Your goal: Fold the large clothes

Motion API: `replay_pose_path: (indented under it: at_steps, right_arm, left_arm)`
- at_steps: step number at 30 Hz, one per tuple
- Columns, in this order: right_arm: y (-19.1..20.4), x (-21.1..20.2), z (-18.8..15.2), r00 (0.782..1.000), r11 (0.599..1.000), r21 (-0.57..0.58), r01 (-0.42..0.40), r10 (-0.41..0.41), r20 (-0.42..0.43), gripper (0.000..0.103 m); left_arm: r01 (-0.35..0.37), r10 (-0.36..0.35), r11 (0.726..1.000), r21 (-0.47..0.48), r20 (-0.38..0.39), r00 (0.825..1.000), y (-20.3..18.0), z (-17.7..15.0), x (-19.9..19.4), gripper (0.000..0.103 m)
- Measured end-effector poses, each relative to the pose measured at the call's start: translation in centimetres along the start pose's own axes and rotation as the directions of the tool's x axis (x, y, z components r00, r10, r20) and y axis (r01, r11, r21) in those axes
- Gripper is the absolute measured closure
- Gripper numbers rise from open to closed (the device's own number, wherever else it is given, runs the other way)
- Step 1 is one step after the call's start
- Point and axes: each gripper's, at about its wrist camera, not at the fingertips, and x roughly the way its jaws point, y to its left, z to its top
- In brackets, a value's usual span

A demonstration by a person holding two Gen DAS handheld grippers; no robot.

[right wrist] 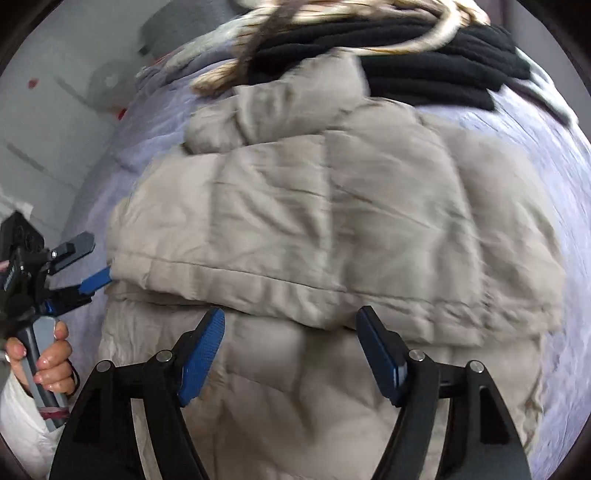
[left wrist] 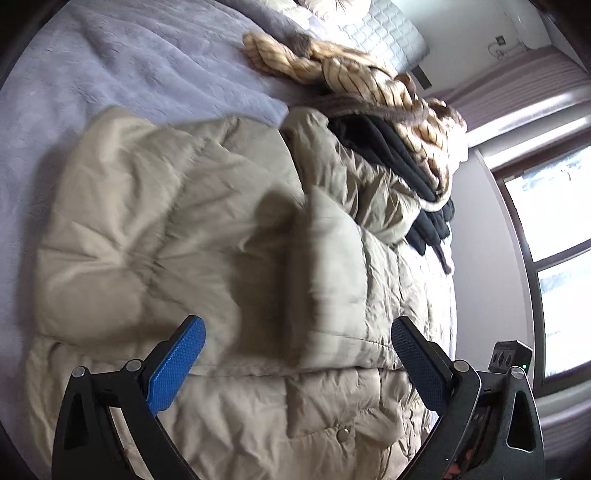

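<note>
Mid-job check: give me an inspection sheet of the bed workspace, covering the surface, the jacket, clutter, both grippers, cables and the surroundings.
Surface: lavender blanket covering the bed, rumpled.
Job's things: beige puffer jacket lying on the blanket, part folded over itself, one snap visible near the hem.
Clutter: black garment and striped tan garment piled beyond the jacket's collar end.
Grippers: left gripper open above the jacket, nothing between the pads; right gripper open, hovering at the folded edge, holding nothing.
Cables: nothing seen near the work; something small on the far wall, too small to tell.
Surroundings: window with curtain beside the bed; pillow at the head.
</note>
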Motion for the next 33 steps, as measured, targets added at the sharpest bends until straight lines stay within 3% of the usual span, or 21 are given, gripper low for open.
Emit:
replay_pose_path:
  at_steps: [2,5,6,7,8,9,10,11,13,16,18,21,25,27,29,30,32,33]
  right_arm:
    - [-4.7,-1.3,-0.2,0.999,0.986,0.163,-0.031,0.029,0.017,0.026]
    - [-11.4,-2.7,0.1,0.990,0.909,0.399,-0.125,0.089,0.107,0.026]
    - [-12.6,-3.0,0.1,0.987,0.885,0.444,-0.143,0.092,0.135,0.027]
    - [-14.1,-3.3,0.3,0.981,0.854,0.493,-0.168,0.096,0.168,0.035]
    - [-15.0,-3.3,0.6,0.978,0.831,0.525,-0.181,0.099,0.181,0.048]
    - [-15.8,-3.2,0.8,0.977,0.812,0.551,-0.196,0.110,0.185,0.077]
    - [-16.3,-3.1,1.1,0.972,0.805,0.553,-0.218,0.130,0.193,0.092]
    - [-16.1,-3.3,1.2,0.971,0.810,0.541,-0.226,0.139,0.197,0.093]
    - [-14.9,-3.4,2.2,0.973,0.863,0.460,-0.211,0.139,0.185,0.094]
    - [-11.8,-1.2,3.4,0.982,0.920,0.353,-0.171,0.132,0.133,0.094]
    - [-10.9,0.4,2.9,0.989,0.930,0.341,-0.137,0.108,0.104,0.094]
    - [-11.8,1.3,1.9,0.988,0.913,0.380,-0.146,0.113,0.109,0.094]
    - [-11.9,0.7,1.7,0.989,0.926,0.352,-0.136,0.104,0.109,0.094]
    - [-11.6,0.4,1.7,0.990,0.934,0.333,-0.126,0.096,0.107,0.094]
    - [-11.5,-0.2,1.6,0.991,0.939,0.322,-0.119,0.091,0.100,0.094]
    - [-11.0,-0.2,1.9,0.992,0.943,0.316,-0.109,0.085,0.089,0.092]
    - [-10.5,-1.2,1.6,0.996,0.960,0.266,-0.085,0.074,0.050,0.078]
    - [-10.0,-1.8,1.4,0.997,0.971,0.227,-0.073,0.064,0.044,0.064]
  left_arm:
    - [0.026,-0.025,1.000,0.017,-0.019,0.999,-0.8,0.0,0.9,0.002]
    - [-0.006,0.008,0.999,0.044,-0.055,0.998,-1.9,0.1,3.0,0.002]
    - [-0.017,0.020,0.999,0.049,-0.062,0.998,-2.2,0.1,3.6,0.015]
    - [-0.028,0.033,0.998,0.060,-0.077,0.996,-2.6,0.1,4.2,0.032]
    - [-0.036,0.042,0.997,0.070,-0.096,0.994,-3.0,0.2,4.6,0.075]
    - [-0.061,0.070,0.995,0.083,-0.113,0.991,-3.3,0.3,4.9,0.091]
    - [-0.076,0.085,0.993,0.095,-0.099,0.991,-3.6,0.1,4.6,0.091]
    - [-0.079,0.088,0.991,0.110,-0.078,0.993,-3.8,-0.2,4.1,0.091]
    - [-0.107,0.113,0.985,0.133,-0.036,0.993,-3.8,-0.8,3.0,0.091]
    - [-0.158,0.163,0.980,0.118,-0.033,0.986,-2.0,-1.2,2.7,0.091]
    - [-0.170,0.176,0.980,0.103,-0.049,0.983,-0.5,-1.2,3.2,0.091]
    - [-0.191,0.195,0.978,0.088,-0.052,0.979,0.0,-0.9,3.1,0.086]
    - [-0.274,0.275,0.956,0.100,0.005,0.961,-0.2,-0.6,0.7,0.086]
    - [-0.336,0.333,0.936,0.101,0.041,0.942,-0.1,-0.4,-1.0,0.086]
    - [-0.341,0.336,0.934,0.105,0.069,0.939,-0.5,-0.2,-2.5,0.086]
    - [-0.333,0.326,0.936,0.112,0.081,0.942,-1.2,0.1,-2.9,0.086]
    - [-0.320,0.310,0.938,0.137,0.089,0.947,-2.6,0.6,-2.6,0.086]
    - [-0.316,0.305,0.936,0.154,0.090,0.948,-3.6,1.0,-2.0,0.086]
